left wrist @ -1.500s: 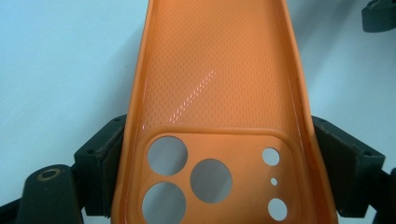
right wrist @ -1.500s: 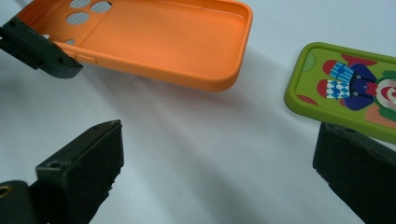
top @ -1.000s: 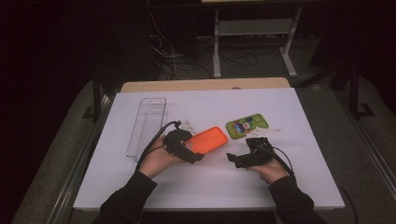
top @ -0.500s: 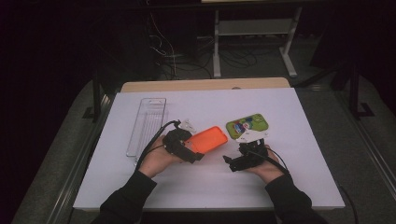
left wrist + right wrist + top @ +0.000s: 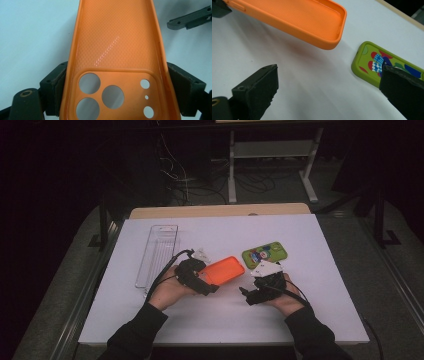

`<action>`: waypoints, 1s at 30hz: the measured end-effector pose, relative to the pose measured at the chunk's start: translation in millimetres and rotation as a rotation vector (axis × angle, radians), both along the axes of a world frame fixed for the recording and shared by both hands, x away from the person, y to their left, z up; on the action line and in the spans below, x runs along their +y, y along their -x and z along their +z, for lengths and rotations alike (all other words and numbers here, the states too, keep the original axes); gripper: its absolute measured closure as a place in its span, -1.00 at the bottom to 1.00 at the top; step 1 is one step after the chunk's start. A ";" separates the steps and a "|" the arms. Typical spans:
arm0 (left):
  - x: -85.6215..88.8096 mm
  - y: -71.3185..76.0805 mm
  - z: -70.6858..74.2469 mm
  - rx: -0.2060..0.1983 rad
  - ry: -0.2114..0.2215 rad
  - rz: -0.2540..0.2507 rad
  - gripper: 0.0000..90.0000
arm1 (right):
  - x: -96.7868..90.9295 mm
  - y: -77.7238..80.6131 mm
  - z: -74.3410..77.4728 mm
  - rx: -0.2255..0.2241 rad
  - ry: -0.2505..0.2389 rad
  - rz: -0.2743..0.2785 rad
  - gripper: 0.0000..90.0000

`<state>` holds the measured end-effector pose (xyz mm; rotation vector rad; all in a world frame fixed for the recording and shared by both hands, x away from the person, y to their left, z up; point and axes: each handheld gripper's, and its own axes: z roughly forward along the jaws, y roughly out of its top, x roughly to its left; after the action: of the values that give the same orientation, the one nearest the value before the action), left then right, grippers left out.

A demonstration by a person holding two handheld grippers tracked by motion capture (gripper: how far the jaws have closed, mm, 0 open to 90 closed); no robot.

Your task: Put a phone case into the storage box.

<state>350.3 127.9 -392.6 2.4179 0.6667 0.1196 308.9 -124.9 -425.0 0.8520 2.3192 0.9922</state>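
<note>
Gripping the orange phone case (image 5: 117,50) by its long edges, your left gripper (image 5: 206,285) holds something light and flexible; squeeze gently. Your right gripper (image 5: 329,95) stands released.

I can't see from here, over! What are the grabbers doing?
Left gripper shut on orange rubbery phone case. Right gripper open, empty. Green patterned phone case beside it. Nothing blocking.

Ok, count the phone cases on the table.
2. The orange case is clamped in the left gripper near the middle; the green patterned case lies flat just right of it.
</note>
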 end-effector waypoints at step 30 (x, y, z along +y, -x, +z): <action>-3.7 1.9 -2.8 0.003 0.010 0.009 -0.66 | 15.3 13.3 0.4 -0.279 0.275 0.130 -0.97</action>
<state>348.3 124.2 -395.5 2.4057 0.6784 0.1163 295.5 -109.6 -424.7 0.4292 2.2200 0.7627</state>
